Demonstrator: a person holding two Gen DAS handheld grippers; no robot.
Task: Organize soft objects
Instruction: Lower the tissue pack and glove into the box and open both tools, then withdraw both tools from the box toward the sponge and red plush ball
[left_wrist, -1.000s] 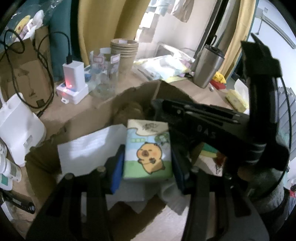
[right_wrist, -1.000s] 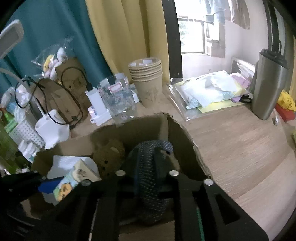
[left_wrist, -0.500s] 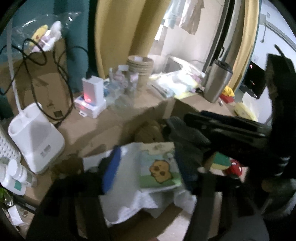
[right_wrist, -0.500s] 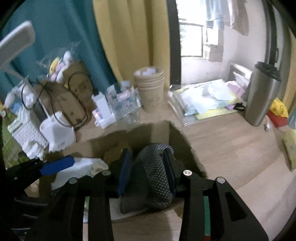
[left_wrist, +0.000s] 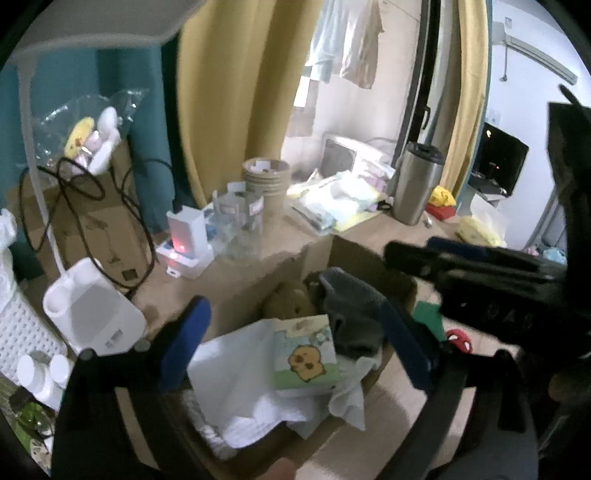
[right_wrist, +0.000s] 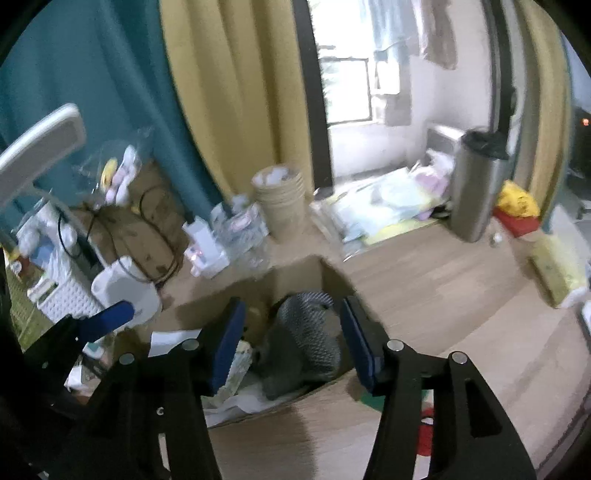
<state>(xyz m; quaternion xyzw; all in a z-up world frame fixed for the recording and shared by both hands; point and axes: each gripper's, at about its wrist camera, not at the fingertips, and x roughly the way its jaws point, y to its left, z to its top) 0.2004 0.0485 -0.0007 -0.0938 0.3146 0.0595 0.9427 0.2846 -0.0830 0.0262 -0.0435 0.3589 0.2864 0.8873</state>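
Although it lies loose in the cardboard box, the tissue pack with the cartoon animal looks light and squashy, a soft packet that should give under the pads, so taking it across its two long sides seems the safest hold. It rests on crumpled white cloth, flat and face up, with the grey knitted piece touching it at about two o'clock and a brown plush toy just behind at twelve. The knit looks limp and floppy; a pinch at its bunched middle would likely gather it best.

The left hand-held gripper hangs above the pack with its jaws spread wide, having just been opening; the pack sits between the blue pads but touches neither. In the right wrist view, the right hand-held gripper is likewise parted, its jaws having just been opening, and the grey knit lies in the box between the pads, apparently clear of both. The box stands on the wooden table, with a steel tumbler well apart at two o'clock and stacked paper cups at twelve.
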